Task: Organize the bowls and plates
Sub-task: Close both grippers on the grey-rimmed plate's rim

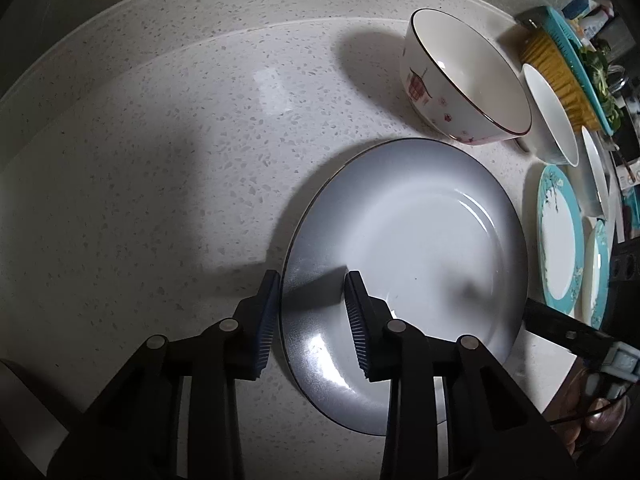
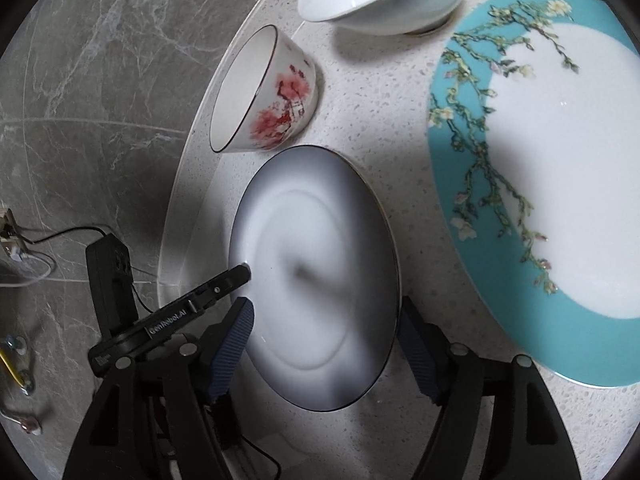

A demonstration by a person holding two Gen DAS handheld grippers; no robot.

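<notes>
Grey plate (image 1: 404, 264) lay flat on worktop (image 1: 160, 160); my left claw (image 1: 310, 312) straddled its rim, not yet pinching; right claw (image 2: 326, 344) open around it. Should seat pads squarely before lifting

We are seeing the large plate (image 1: 404, 264) lying flat on the countertop (image 1: 160, 160), with the flowered bowl (image 1: 460, 80) standing just behind it. To the right of that bowl a plain bowl (image 1: 550, 116) is sitting, and two rimmed plates (image 1: 560, 232) are lying right of the large plate.
</notes>
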